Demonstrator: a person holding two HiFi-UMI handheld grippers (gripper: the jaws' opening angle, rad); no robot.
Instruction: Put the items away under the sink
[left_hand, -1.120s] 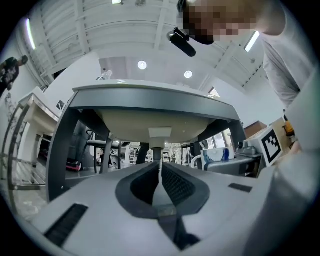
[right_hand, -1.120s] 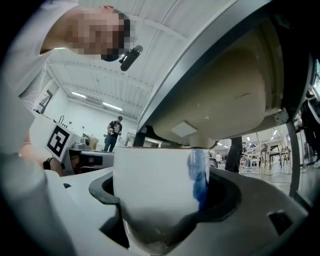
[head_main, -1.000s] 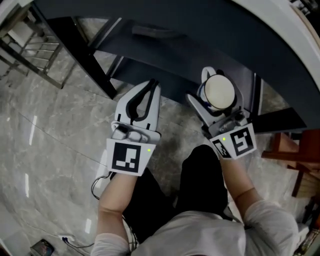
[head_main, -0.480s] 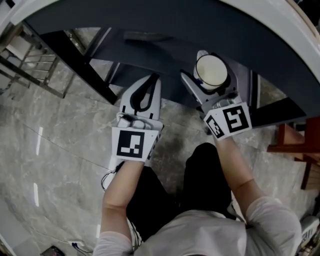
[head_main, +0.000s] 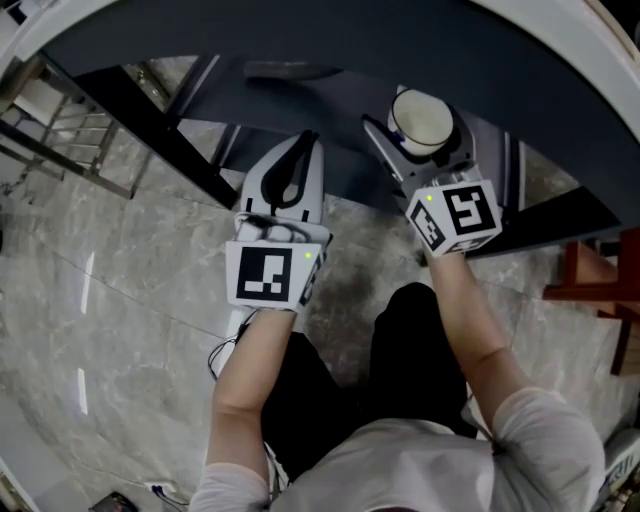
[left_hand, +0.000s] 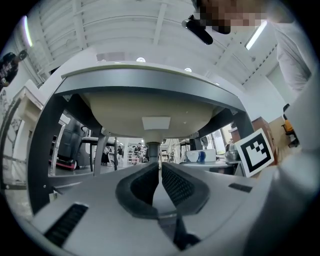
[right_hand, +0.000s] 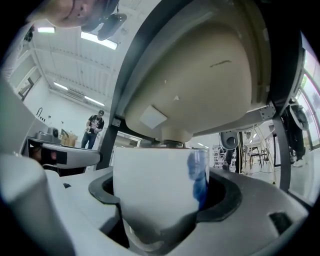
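Right gripper (head_main: 418, 128) clamped on white cup (right_hand: 152, 187); cup sits upright between its jaws, below the sink basin (left_hand: 150, 107). Left gripper (left_hand: 159, 169) jaws pressed together, empty.

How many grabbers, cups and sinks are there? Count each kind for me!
grippers: 2, the left gripper and the right gripper
white cup: 1
sink: 1
Total: 4
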